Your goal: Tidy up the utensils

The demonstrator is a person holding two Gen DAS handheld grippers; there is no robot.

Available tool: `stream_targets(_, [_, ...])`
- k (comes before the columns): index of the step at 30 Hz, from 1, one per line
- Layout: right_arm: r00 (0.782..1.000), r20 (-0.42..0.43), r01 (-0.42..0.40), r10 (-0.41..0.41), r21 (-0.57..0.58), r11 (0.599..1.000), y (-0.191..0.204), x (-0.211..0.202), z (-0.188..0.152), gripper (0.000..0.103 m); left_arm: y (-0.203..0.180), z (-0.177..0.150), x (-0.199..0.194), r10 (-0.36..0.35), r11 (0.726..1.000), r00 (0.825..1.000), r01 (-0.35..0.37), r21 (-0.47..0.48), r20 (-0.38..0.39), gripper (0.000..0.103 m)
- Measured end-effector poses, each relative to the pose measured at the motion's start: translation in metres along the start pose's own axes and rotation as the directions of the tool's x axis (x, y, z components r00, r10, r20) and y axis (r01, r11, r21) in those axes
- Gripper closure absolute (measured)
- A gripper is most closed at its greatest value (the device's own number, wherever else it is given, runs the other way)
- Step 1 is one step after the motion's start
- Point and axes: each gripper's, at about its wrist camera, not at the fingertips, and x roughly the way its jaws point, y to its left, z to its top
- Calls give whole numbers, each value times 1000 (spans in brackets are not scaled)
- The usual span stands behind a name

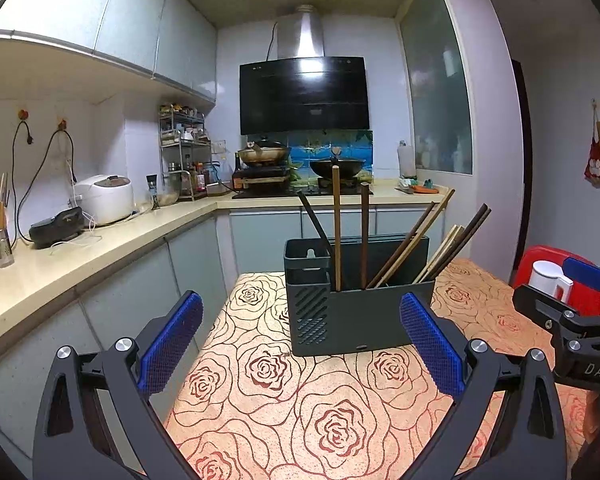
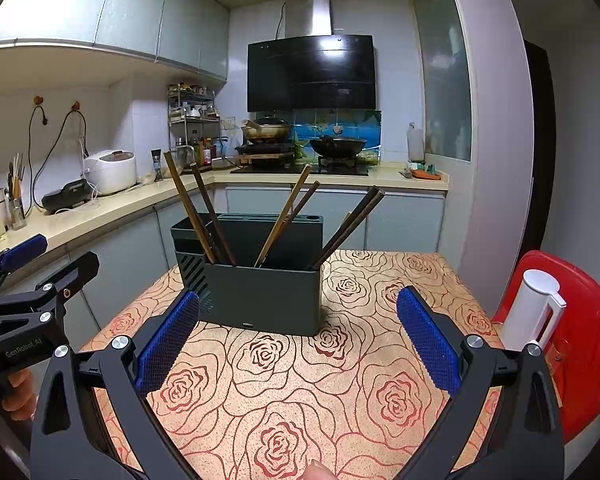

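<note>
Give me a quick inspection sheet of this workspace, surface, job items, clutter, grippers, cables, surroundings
Surface: table with rose-pattern cloth.
Job's things: dark utensil holder standing on the table; chopsticks lean in its compartments.
Clutter: nothing seen on the table beyond the holder.
Grippers: left gripper open, empty; right gripper open, empty; both short of the holder.
Cables: black cords hang on the wall above the counter.
Surroundings: rice cooker, range hood, wok, red chair holding a white kettle.

Bare tablecloth (image 2: pixel 284 392) ahead, holder (image 2: pixel 266 296) (chopsticks (image 2: pixel 284 216) splayed) blocking
</note>
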Motion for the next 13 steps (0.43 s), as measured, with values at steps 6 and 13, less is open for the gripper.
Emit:
stream_targets(6, [1000, -5, 0, 0, -1, 1000, 0, 1, -1, 7, 2, 0, 4, 32, 999, 999, -32, -4, 1, 7])
stream_targets(13, [1000, -11, -3, 3, -1, 1000, 0, 3, -3, 7, -2, 1, 4, 32, 999, 999, -31, 16, -10, 7])
